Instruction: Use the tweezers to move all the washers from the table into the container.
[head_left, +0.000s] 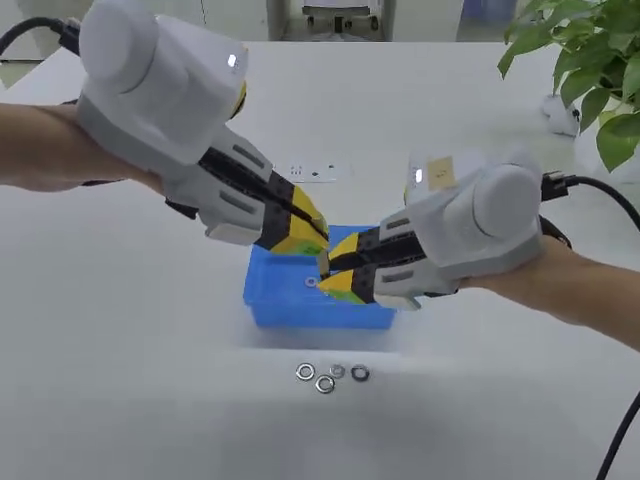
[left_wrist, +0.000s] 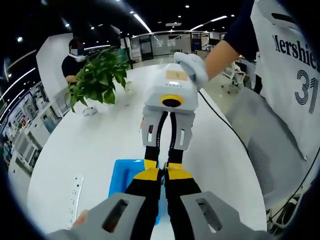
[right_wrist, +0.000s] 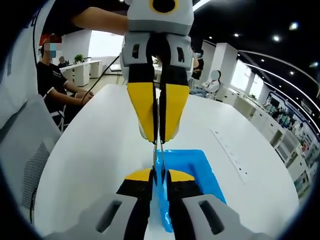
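Washers: four small silver metal washers (head_left: 325, 384) lie on the white worktop (head_left: 150, 400), just in front of the blue plastic container (head_left: 300, 310).
Left gripper (head_left: 316, 232): fingers narrow, pinching thin silver tweezers (right_wrist: 158, 145), which are plain to see in the right gripper view.
Right gripper (head_left: 328, 270): fingers narrow, pinching the same tweezers above the container.

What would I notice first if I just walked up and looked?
Two big grey grippers, the left gripper and the right gripper, meet tip to tip over a blue container, each with jaws shut on thin tweezers. Four shiny washers lie on the white table just in front of it.
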